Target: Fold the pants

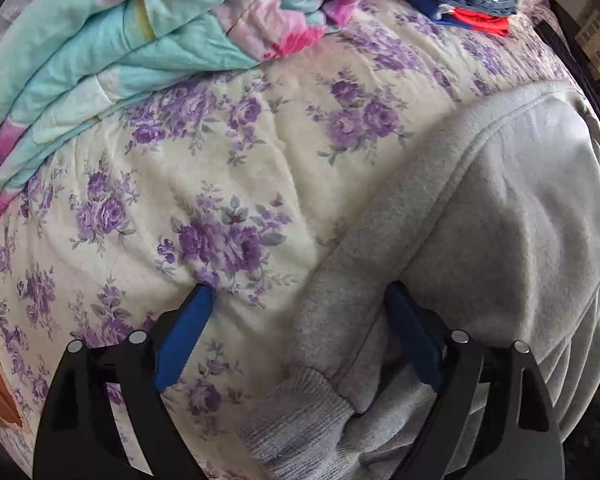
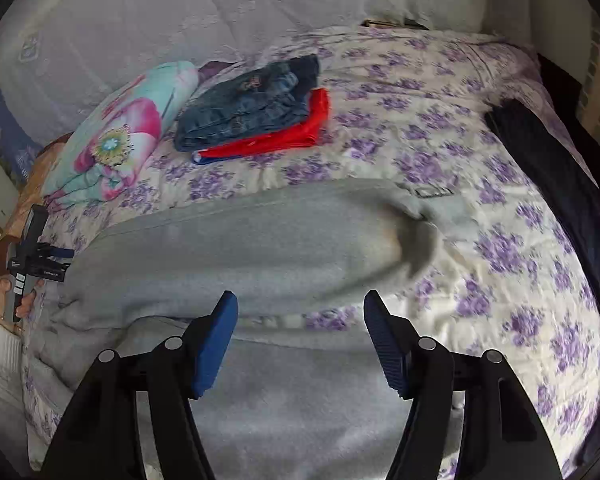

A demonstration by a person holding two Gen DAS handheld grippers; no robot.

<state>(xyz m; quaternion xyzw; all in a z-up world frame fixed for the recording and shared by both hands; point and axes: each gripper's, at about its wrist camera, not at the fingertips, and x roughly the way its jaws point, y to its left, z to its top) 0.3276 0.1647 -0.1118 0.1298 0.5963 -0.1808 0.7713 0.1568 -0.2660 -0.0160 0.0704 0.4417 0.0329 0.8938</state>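
Ribbed cuffs of the grey fleece sweatpants (image 1: pixel 300 412) lie between the left gripper's (image 1: pixel 300 300) spread, empty jaws, the right gripper (image 2: pixel 300 300) likewise released, so pinch both layers, seemingly stacked, before lifting.

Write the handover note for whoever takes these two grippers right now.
Left gripper: open, at the ribbed ankle cuff of the grey sweatpants, holding nothing.
Right gripper: open, over the sweatpants, holding nothing.
The sweatpants lie lengthwise across the floral bedspread.
Done: jeans and a red garment already stacked folded behind.
Left: fold the sweatpants; a dark garment waits at the far right.
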